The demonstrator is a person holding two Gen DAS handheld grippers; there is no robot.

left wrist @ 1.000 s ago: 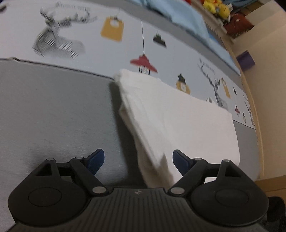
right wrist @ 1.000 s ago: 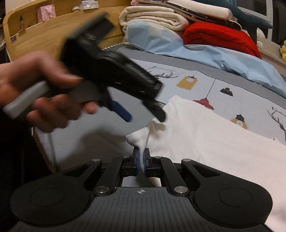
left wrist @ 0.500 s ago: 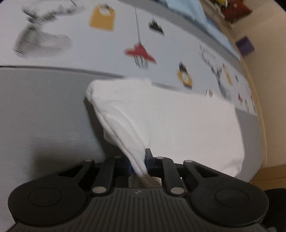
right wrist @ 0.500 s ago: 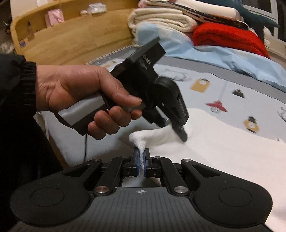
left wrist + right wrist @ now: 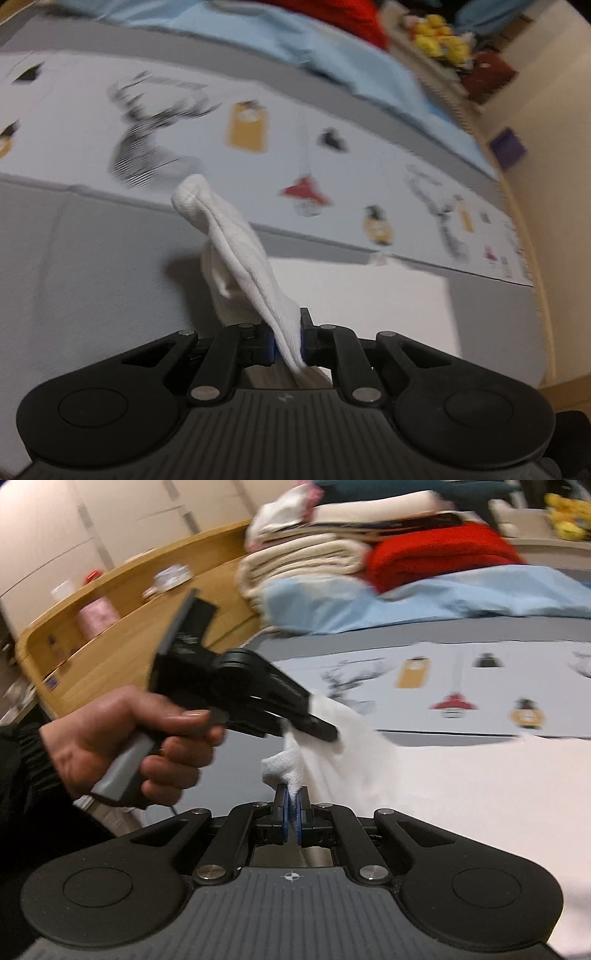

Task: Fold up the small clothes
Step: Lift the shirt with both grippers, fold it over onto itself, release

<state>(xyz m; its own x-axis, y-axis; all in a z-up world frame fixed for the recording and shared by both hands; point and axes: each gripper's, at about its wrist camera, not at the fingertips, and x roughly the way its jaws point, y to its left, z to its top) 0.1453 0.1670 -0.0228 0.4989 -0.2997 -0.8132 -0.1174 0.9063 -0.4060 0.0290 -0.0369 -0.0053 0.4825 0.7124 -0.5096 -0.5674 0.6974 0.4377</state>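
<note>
A white garment (image 5: pixel 236 240) lies on the bed, its near edge pulled up into a ridge. My left gripper (image 5: pixel 287 332) is shut on that edge, and the cloth hangs out from between the blue pads. In the right wrist view the garment (image 5: pixel 443 794) spreads away to the right. My right gripper (image 5: pixel 293 805) is shut on a bunched corner of it. Just beyond, a person's hand (image 5: pixel 129 738) holds the left gripper (image 5: pixel 314 729), whose jaws pinch the same raised edge.
The patterned bed sheet (image 5: pixel 258 129) with deer and lamp prints runs past a grey band (image 5: pixel 92 277). Folded cream blankets (image 5: pixel 303 561), a red blanket (image 5: pixel 436 561) and a light blue duvet (image 5: pixel 406 602) pile at the head. A wooden headboard (image 5: pixel 122 638) stands left.
The left gripper shut on the garment's near edge and rose, lifting it off the bed. The right gripper, still holding its corner, rose and rolled too.
</note>
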